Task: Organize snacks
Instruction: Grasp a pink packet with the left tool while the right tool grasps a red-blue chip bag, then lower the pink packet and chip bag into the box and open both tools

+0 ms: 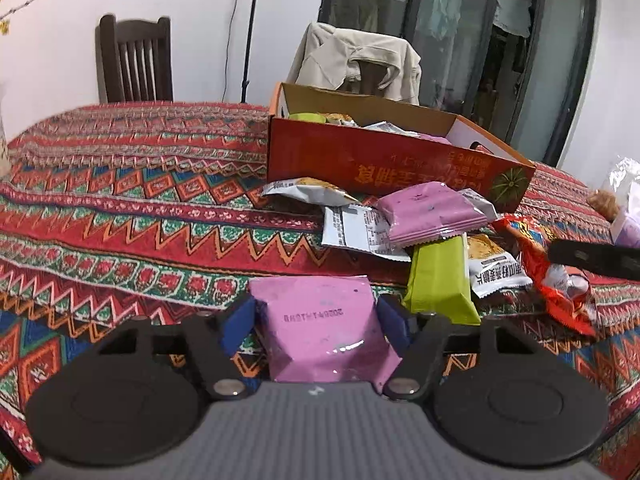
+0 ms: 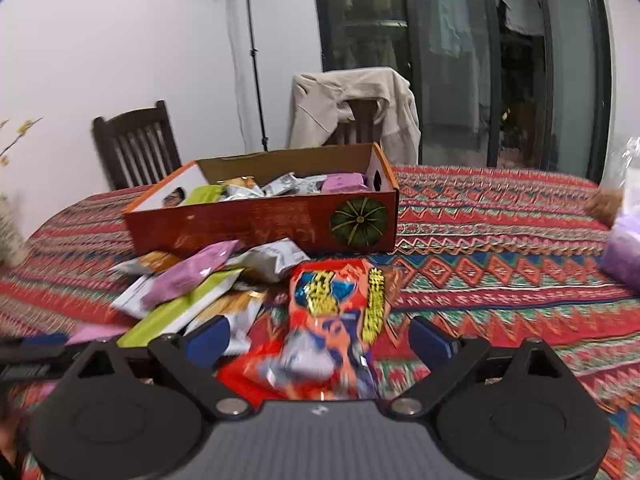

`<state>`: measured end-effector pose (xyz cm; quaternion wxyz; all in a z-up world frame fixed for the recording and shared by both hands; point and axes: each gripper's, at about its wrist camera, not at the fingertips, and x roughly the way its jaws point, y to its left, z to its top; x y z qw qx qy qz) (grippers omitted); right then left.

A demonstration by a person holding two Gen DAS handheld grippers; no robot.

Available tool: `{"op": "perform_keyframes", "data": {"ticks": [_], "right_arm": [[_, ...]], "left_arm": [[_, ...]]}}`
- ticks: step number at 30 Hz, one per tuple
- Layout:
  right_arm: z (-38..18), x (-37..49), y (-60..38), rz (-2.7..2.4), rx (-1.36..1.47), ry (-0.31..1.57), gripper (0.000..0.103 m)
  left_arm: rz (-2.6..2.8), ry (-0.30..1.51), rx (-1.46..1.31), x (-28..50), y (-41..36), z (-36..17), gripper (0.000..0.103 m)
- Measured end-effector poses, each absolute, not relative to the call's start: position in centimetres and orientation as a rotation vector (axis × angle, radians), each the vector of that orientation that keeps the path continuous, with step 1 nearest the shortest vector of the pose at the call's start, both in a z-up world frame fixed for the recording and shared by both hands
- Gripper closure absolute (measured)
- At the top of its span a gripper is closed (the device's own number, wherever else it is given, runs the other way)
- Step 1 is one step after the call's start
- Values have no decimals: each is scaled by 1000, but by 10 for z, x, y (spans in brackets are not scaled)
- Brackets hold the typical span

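Observation:
A pink snack packet [image 1: 320, 332] lies on the patterned tablecloth [image 1: 140, 208] between the blue pads of my left gripper [image 1: 316, 320], which touch both its side edges. My right gripper [image 2: 320, 338] is open around a red snack packet [image 2: 336, 300], its pads clear of the wrapper on both sides. An orange cardboard box [image 1: 400, 160] [image 2: 260, 228] stands behind, holding several packets. In front of it is a loose pile: another pink packet [image 1: 428, 212], a green packet [image 1: 440, 280] and white packets [image 1: 352, 228].
A dark wooden chair [image 1: 136, 64] and a chair draped with a beige jacket [image 1: 356, 56] stand behind the table. A clear plastic bag [image 2: 624, 240] sits at the right edge. A light stand [image 2: 256, 80] and glass doors are at the back.

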<state>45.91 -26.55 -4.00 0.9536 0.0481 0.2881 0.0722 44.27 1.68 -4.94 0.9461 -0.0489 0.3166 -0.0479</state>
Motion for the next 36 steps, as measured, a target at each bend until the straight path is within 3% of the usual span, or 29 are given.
{"op": "perform_keyframes", "data": {"ticks": [1, 5, 8, 29, 36], "right_arm": [[-45, 468, -265, 141, 102, 596, 13], [-60, 478, -268, 124, 89, 621, 42], [-62, 474, -278, 136, 144, 627, 47], [-38, 327, -288, 251, 105, 591, 50], [26, 346, -303, 345, 107, 475, 50]], "left_arm": [[-101, 644, -99, 442, 17, -49, 37], [-113, 645, -96, 442, 16, -49, 37], [-127, 643, -88, 441, 14, -49, 41], [-159, 558, -81, 330, 7, 12, 41], [-309, 467, -130, 368, 16, 83, 41]]}}
